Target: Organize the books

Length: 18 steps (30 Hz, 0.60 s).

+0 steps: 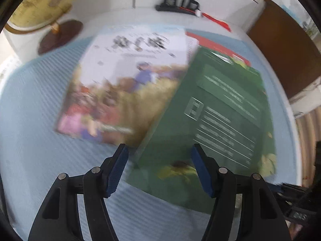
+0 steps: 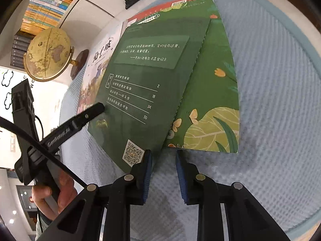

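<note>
A dark green book (image 1: 220, 110) lies on top of a second green book (image 2: 212, 92) with leaf drawings, on a light blue mat (image 1: 36, 140). To the left lies a white book (image 1: 124, 84) with a colourful picture, and a red book (image 1: 210, 42) shows beneath at the far side. My left gripper (image 1: 159, 166) is open, its blue pads wide apart over the top green book's near corner. One left finger (image 2: 96, 108) sits at that book's left edge. My right gripper (image 2: 163, 160) hovers just short of the green books' near edges, its pads a narrow gap apart with only mat between them.
A tan globe (image 2: 48, 54) on a dark wooden base stands at the mat's far left corner. A black metal stand (image 1: 180, 0) sits at the back. Shelves of books (image 2: 44, 6) line the wall. A hand (image 2: 50, 196) holds the left gripper's handle.
</note>
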### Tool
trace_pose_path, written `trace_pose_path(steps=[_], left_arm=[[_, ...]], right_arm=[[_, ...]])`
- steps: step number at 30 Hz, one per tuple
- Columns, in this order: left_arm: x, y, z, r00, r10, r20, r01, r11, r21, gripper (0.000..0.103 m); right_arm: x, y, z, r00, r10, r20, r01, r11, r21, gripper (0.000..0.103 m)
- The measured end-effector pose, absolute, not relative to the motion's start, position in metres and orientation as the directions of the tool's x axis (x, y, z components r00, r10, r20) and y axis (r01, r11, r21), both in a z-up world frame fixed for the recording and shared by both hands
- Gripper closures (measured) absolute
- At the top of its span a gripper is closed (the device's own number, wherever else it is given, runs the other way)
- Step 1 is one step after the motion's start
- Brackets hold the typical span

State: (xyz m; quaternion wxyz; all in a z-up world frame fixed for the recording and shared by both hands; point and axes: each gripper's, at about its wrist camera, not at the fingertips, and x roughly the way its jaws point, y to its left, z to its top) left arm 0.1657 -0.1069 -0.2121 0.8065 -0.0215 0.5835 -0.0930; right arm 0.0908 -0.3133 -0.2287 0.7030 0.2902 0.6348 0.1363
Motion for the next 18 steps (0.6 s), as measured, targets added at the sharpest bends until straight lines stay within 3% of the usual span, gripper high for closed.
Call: trace_pose_path(steps=[6,10,14,18], left_arm=[[0.141,-0.120,-0.206,0.298,-0.176,-0.938,0.149,0.979,-0.137,0.040],[0.115,-0.130,-0.202,0.257,-0.250,-0.934,0.222,0.955,-0.195,0.040],[0.114,-0.130,-0.212,0.244,-0.237,-0.940,0.190,0.963,-0.194,0.040],[0.117,-0.131,-0.213,0.245,-0.232,-0.942,0.189,0.964,-0.188,0.040]], right_arm=[[0.094,-0.311,-0.229,0.147,0.579,-0.802,0.147,0.789,0.596,0.078],[0.081,-0.338,-0.231,0.147,0.592,-0.793,0.173,0.774,0.609,0.078],[0.078,-0.355,-0.240,0.145,0.658,-0.739,0.229,0.705,0.672,0.079],[0.077,-0.348,-0.236,0.149,0.631,-0.761,0.208,0.732,0.648,0.078]])
